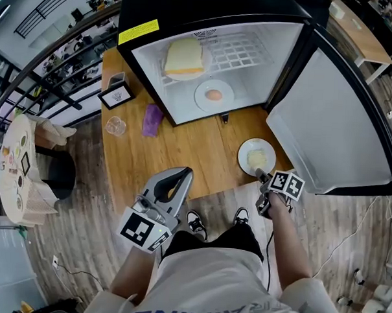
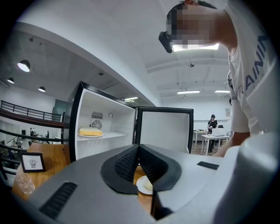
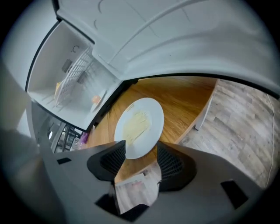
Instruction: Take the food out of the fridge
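The black fridge (image 1: pixel 144 14) stands open on a wooden table (image 1: pixel 183 158). A plate with a yellow-and-white slab (image 1: pixel 185 58) sits on its wire shelf. A plate with an orange item (image 1: pixel 213 95) rests on the fridge floor. A white plate of pale food (image 1: pixel 256 156) lies on the table before the fridge. My right gripper (image 1: pixel 263 177) is open at that plate's near rim. In the right gripper view the plate (image 3: pixel 139 127) edge lies between the spread jaws of my right gripper (image 3: pixel 141 157), unpressed. My left gripper (image 1: pixel 182 173) is shut and empty, off the table's front edge.
The fridge door (image 1: pixel 327 119) swings open to the right, close beside the white plate. On the table's left stand a small framed sign (image 1: pixel 117 95), a clear cup (image 1: pixel 115 126) and a purple item (image 1: pixel 152 119). Wooden floor lies below the table edge.
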Available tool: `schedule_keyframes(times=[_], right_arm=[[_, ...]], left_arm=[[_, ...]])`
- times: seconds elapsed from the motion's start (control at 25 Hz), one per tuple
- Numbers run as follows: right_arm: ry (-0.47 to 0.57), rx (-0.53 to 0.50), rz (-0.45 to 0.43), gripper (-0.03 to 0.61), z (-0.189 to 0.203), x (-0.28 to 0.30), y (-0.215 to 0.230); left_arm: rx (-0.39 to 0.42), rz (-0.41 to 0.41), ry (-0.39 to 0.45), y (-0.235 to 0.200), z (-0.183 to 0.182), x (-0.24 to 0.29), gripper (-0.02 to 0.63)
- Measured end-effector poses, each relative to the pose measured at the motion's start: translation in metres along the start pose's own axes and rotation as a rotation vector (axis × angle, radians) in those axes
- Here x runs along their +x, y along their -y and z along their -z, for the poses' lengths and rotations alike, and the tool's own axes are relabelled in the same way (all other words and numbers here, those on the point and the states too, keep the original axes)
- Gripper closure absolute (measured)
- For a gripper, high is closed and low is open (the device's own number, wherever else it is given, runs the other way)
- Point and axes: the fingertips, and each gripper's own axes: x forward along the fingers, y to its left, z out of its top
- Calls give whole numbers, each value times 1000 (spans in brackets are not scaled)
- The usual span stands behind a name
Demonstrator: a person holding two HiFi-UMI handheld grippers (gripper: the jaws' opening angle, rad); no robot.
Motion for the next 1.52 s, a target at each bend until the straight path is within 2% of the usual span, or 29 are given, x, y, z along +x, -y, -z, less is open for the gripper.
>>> schedule_keyframes(times=[0.28, 0.44, 0.56, 0.72, 0.84, 0.88, 1.08, 1.52], right_arm=[[-51, -308, 120, 362, 13, 2, 3], [-36, -379, 131, 362, 12, -5, -2], [28, -390, 79, 364, 1, -22, -21], [151, -424, -40, 373, -18, -52, -63], [285, -486, -43, 524, -42, -82, -88], [324, -505, -50, 537, -49, -92, -97], [455, -524, -170, 555, -70, -138, -142], [682, -786, -286, 557, -85, -237, -230]], left_arm=[[-15, -4, 1, -3, 2, -1, 606], [-14, -3, -2, -2, 2, -1, 606], [-10, -4, 0, -1, 1, -1, 606], [-11, -12, 6, -1, -1, 0, 606], [-5, -6, 27, 0, -6, 1, 606], [-2, -5, 31, 1, -8, 1, 606], [12, -19, 46, 1, -18, 1, 606], [80, -35, 111, 9, -55, 4, 606]])
